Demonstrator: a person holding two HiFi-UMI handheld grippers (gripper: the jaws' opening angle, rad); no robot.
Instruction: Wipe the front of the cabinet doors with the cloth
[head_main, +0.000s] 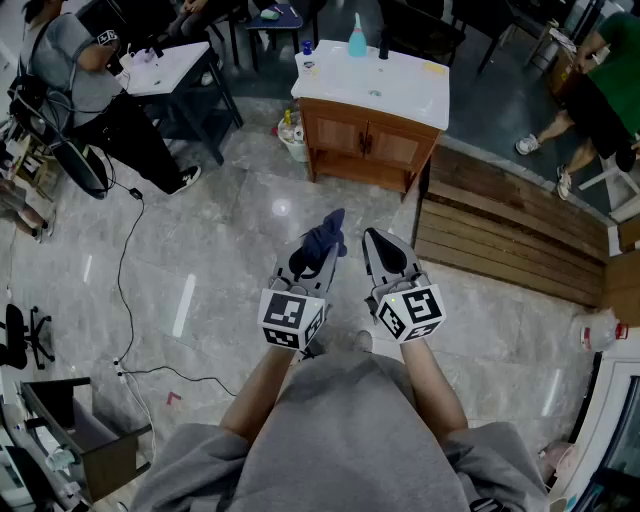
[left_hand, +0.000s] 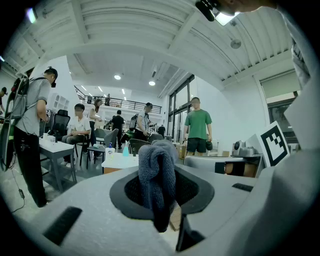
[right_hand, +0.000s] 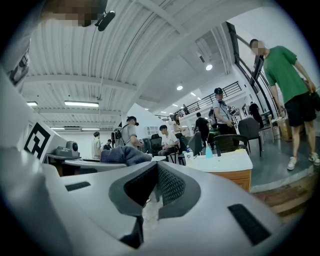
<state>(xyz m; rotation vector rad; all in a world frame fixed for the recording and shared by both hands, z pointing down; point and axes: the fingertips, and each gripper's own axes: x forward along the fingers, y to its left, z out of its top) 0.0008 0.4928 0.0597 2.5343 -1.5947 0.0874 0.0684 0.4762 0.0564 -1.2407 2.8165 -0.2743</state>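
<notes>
A wooden vanity cabinet (head_main: 366, 145) with two brown doors and a white sink top stands ahead of me across the grey floor; it shows small in the left gripper view (left_hand: 118, 163) and the right gripper view (right_hand: 226, 170). My left gripper (head_main: 326, 240) is shut on a dark blue cloth (head_main: 325, 236), which bunches up between the jaws (left_hand: 156, 181). My right gripper (head_main: 377, 243) is shut with nothing in it (right_hand: 155, 192). Both are held at waist height, well short of the cabinet doors.
A green soap bottle (head_main: 357, 40) stands on the sink top. A slatted wooden platform (head_main: 510, 230) lies right of the cabinet. A cable (head_main: 128, 260) trails on the floor at left. People stand near a white table (head_main: 170, 66) and at far right (head_main: 600, 90).
</notes>
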